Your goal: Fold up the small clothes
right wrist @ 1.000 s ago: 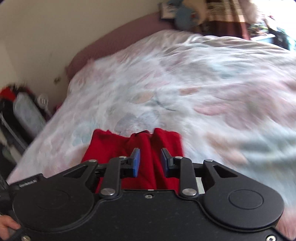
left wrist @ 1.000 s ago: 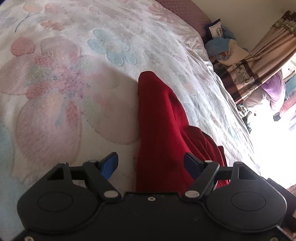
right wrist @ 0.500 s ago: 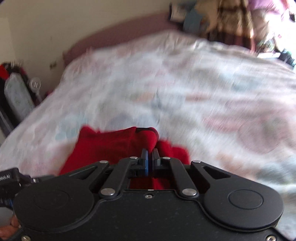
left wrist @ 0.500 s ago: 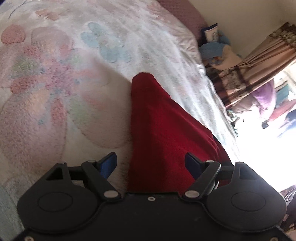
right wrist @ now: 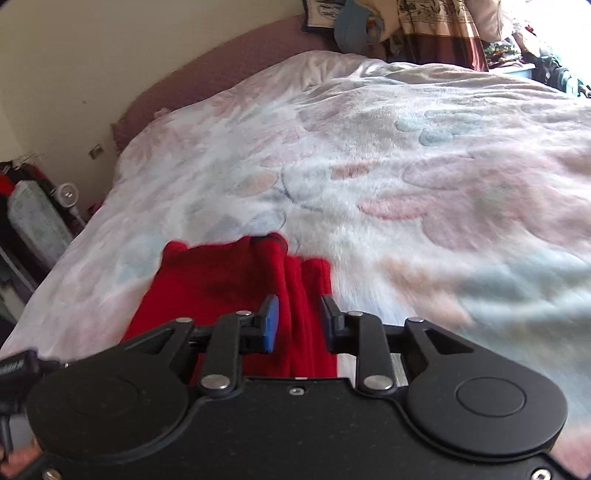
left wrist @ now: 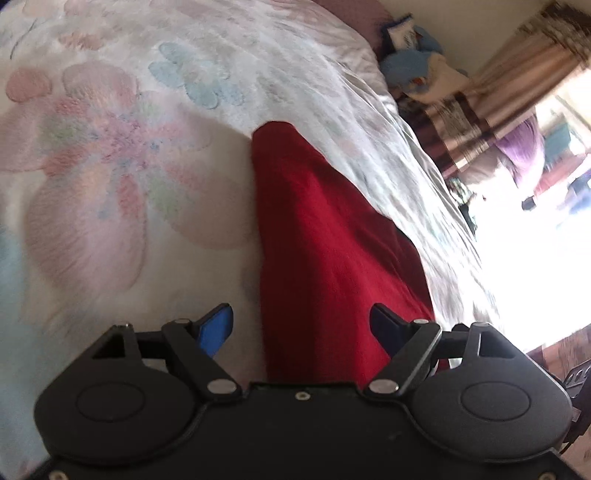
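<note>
One red garment [left wrist: 325,258] lies on one bed, which is covered by a single floral blanket [left wrist: 110,166]. Two grippers are in view, one per camera: the left gripper [left wrist: 301,323] and the right gripper [right wrist: 299,321], each with two blue-padded fingers. One patterned curtain [right wrist: 436,33] hangs at the far side of the room. One blue soft toy [right wrist: 354,26] sits by the head of the bed. One small white fan [right wrist: 68,192] stands beside the bed.
</note>
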Motion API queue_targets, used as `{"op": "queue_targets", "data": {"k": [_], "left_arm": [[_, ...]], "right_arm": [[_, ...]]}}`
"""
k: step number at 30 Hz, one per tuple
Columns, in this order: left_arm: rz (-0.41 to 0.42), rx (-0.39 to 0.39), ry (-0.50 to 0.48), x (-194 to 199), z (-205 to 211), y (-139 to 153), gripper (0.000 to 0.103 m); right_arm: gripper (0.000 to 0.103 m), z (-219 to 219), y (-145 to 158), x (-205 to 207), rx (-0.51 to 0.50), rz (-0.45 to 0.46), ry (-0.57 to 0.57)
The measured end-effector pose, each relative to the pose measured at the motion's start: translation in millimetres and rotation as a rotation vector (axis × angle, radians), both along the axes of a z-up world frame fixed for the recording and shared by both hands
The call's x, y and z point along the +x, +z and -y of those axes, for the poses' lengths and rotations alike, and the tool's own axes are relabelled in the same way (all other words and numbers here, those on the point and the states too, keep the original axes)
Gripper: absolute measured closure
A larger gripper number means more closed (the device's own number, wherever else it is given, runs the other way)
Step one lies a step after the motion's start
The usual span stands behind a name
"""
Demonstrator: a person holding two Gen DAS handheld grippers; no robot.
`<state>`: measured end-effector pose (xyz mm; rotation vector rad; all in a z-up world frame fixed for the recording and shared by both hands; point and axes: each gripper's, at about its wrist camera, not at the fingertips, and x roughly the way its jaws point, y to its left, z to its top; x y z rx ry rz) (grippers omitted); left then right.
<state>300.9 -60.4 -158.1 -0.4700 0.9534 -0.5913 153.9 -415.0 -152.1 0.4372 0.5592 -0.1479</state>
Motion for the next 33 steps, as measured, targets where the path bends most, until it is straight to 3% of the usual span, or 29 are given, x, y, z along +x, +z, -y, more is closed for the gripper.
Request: {"op": "queue_targets", "data": {"k": [4,7,9,11,15,17,25,26,27,28,29,33], "left_arm": [[-0.018,-0.002,-0.02,-41,-17,1,0.022],[0.037,0.057,-0.05,-80,-25,2,0.025],[0.071,0.113,-0.085,-99,-24,1,0.04],[0.092,0.171,-0.116,-112,-20,-2,0.044],[0.141,0.249,-0.125,-119,-13,-11,0.064],[0.153,0.276,-0.134,-116,-7,-15,0.069],[0.175,0.28,-0.157,-117,3,-17,0.081],[0.173,0.275,-0.157,-117,4,-16,0.084],[0.174,0.275,-0.156,-118,5,-15,0.095],[0.173,0.275,-0.16,-119,6,-15,0.099],[0.173,0.272,-0.153,-121,6,-12,0.1],[0.169,0.238,-0.105,-124,-4,-5,0.101]], "right_arm": [[0.079,-10,-5,-51,0.014,-0.03,0.019],[0.079,-15,-13,-83,0.033,-0.046,-0.009],[0.078,-17,-18,-96,0.039,-0.051,-0.036],[0.078,-17,-21,-103,0.063,-0.058,-0.043],[0.078,-22,-22,-105,0.046,-0.062,-0.048],[0.078,-25,-21,-106,0.045,-0.056,-0.042],[0.077,-30,-25,-98,0.025,-0.091,-0.057],[0.077,-31,-25,-98,0.028,-0.09,-0.058],[0.076,-32,-25,-97,0.025,-0.089,-0.06],[0.078,-33,-25,-96,0.02,-0.087,-0.059],[0.096,-33,-24,-96,0.013,-0.086,-0.062],[0.101,-33,-14,-105,0.001,-0.045,-0.093]]}}
